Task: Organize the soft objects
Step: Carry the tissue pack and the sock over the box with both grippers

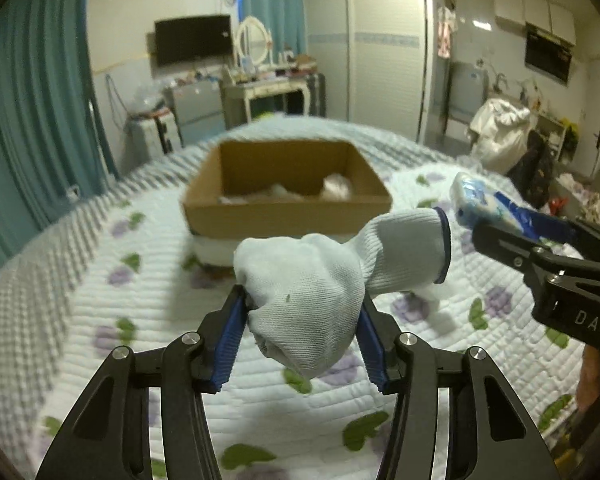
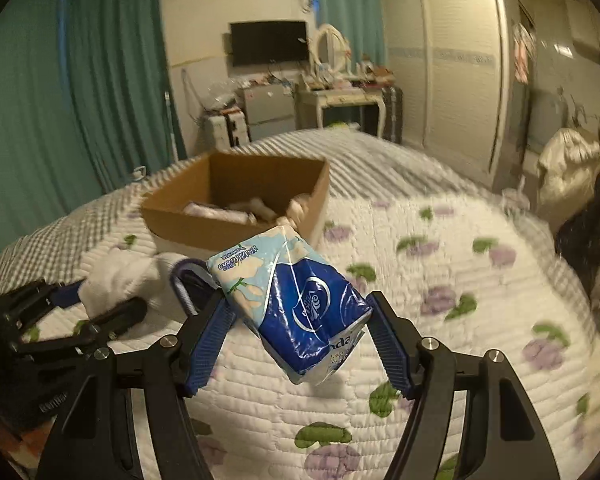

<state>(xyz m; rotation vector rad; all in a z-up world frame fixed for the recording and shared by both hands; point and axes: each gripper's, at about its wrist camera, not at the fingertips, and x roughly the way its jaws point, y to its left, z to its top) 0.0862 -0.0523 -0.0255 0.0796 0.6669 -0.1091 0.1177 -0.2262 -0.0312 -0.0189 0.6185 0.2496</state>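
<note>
1. Carrying a bunched white glove (image 1: 304,304), the left gripper (image 1: 302,320) is hanging above the quilted bed (image 1: 100,280), its jaws pinching the balled fabric from both sides while the dark-trimmed cuff is sticking out to the right.
2. The right gripper (image 2: 298,320) is holding a blue and white tissue pack (image 2: 296,300) in the air, the jaws pressing on the pack's two long sides, one end pointing toward the cardboard box (image 2: 236,236).
3. The box is sitting on the bed ahead of both grippers, open at the top, with a few pale soft things already lying inside; they are too blurred to name.
4. Both loads are looking light and yielding. The knit glove is likely folding and sagging under any grip, so taking it by the bunched middle, as here, is keeping loose ends short.
5. The pack's film wrapper is probably slippery and crushable; squeezing across its padded middle, not the sealed end flaps, is the safer hold.
6. Judging by the layout, dropping each item over the box's open top is what remains, and neither should be harmed by a short fall.
</note>
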